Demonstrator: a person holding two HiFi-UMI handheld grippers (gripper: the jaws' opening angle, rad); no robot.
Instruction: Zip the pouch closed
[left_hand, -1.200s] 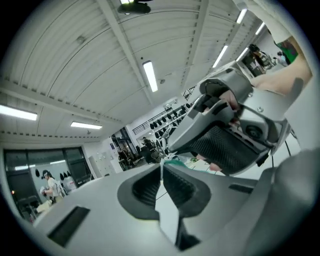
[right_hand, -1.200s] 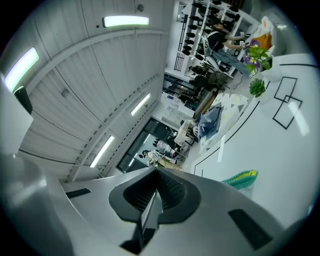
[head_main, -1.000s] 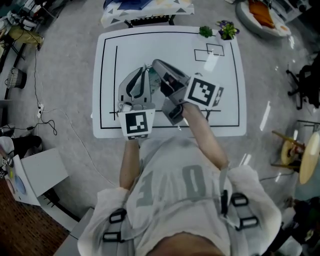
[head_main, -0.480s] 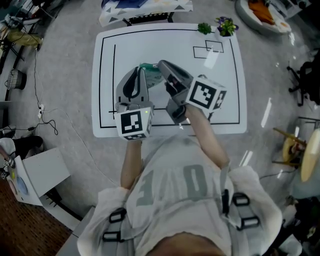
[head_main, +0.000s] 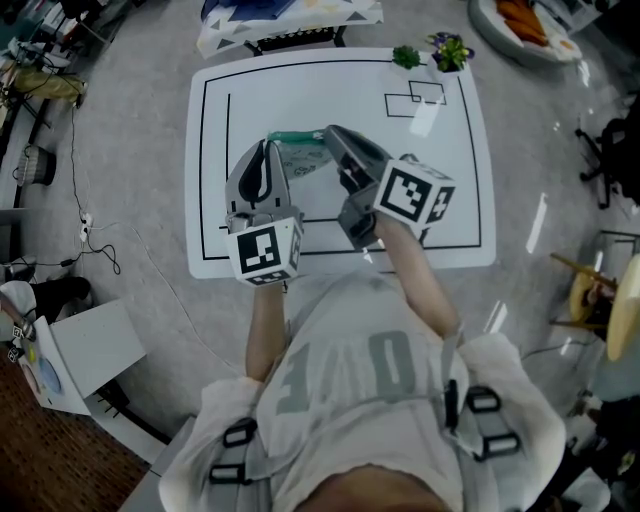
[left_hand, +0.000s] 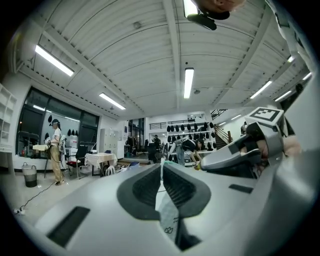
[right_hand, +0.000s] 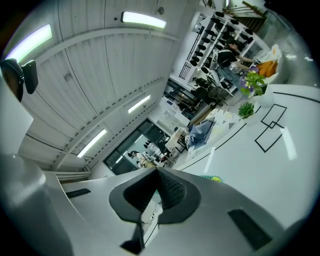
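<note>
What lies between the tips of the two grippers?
The pouch spans from the left gripper to the right gripper, each shut on it, as the head view shows.

Large lab hall: ribbed ceiling (left_hand: 145, 55), strip lights (left_hand: 188, 82), wall racks (right_hand: 216, 34), white marked table (head_main: 340, 88).

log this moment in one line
left gripper: shut on pouch | right gripper: shut on pouch | pouch: between both grippers, over table

We record a white table (head_main: 330, 95) ruled in black, a pale pouch (head_main: 303, 158) with teal edge and small dark prints, grey left gripper (head_main: 266, 148) and right gripper (head_main: 332, 132), black-and-white marker cubes (head_main: 263, 252), green plants (head_main: 405, 57) at one o'clock.
</note>
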